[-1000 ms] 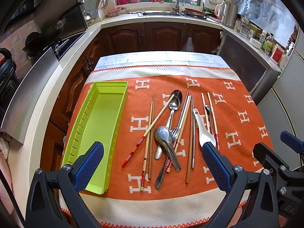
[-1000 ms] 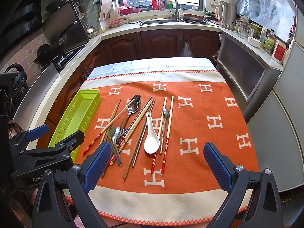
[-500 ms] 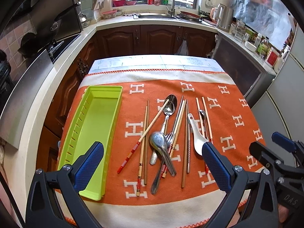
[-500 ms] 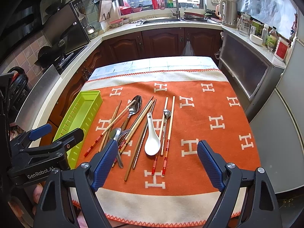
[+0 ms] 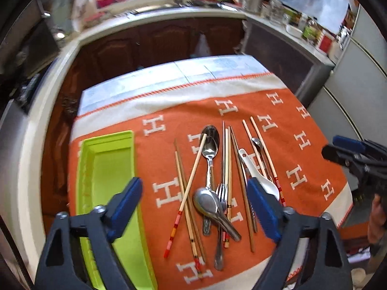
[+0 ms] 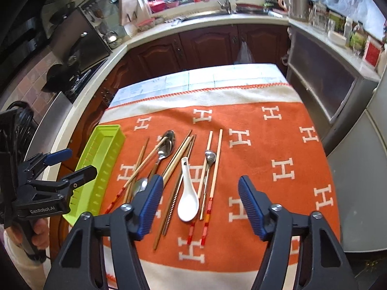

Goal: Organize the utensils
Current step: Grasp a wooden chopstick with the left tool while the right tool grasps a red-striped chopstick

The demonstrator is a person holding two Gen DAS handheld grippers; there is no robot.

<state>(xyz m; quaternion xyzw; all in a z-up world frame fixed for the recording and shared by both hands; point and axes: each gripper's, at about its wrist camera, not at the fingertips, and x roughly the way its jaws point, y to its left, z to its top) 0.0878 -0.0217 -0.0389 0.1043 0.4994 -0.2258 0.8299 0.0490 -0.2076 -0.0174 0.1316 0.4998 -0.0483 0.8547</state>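
Both tongs tilt steeply down over the bench, jaws apart, just narrowing, nothing gripped: left tongs [image 5: 194,204] above the spoons [image 5: 212,203], right tongs [image 6: 199,205] above the white spoon [image 6: 188,198]. Utensils lie lengthwise, pointing away; green tray [image 5: 106,159] leftward.

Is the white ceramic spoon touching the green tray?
Apart. The right wrist view shows the white ceramic spoon lying on the orange cloth, with chopsticks and metal spoons between it and the green tray.
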